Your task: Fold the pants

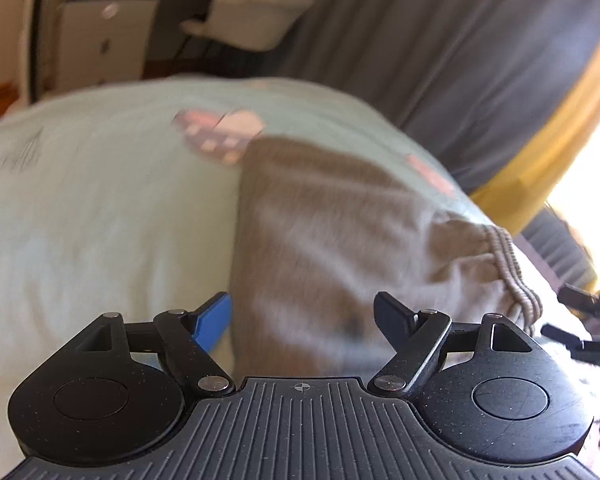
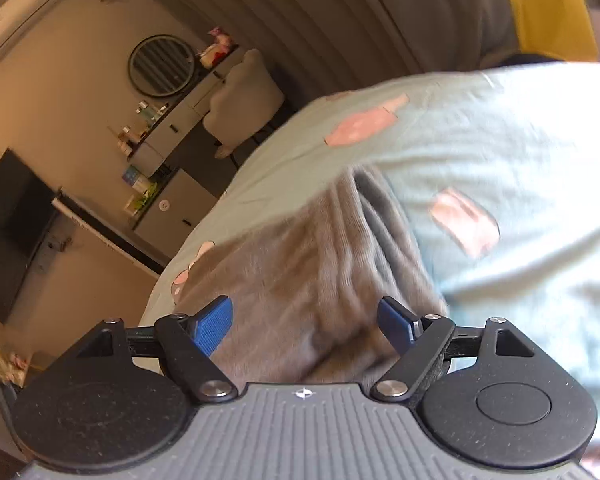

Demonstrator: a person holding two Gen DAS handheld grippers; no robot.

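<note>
Grey-brown ribbed pants (image 1: pixel 332 240) lie on a pale mint bedsheet (image 1: pixel 100 208), their elastic waistband (image 1: pixel 512 268) at the right. My left gripper (image 1: pixel 304 316) is open just above the pants' near edge, holding nothing. In the right wrist view the same pants (image 2: pixel 308 264) stretch away from my right gripper (image 2: pixel 306 322), which is open over the fabric and empty. The right gripper also shows at the right edge of the left wrist view (image 1: pixel 588 320). Both views are motion-blurred.
The sheet (image 2: pixel 520 152) has pink patches (image 2: pixel 360 126). Grey curtains (image 1: pixel 460 60) and a yellow strip (image 1: pixel 540 152) hang beyond the bed. A dresser with a round mirror (image 2: pixel 162 66), a padded chair (image 2: pixel 244 100) and a dark TV (image 2: pixel 12 216) stand by the wall.
</note>
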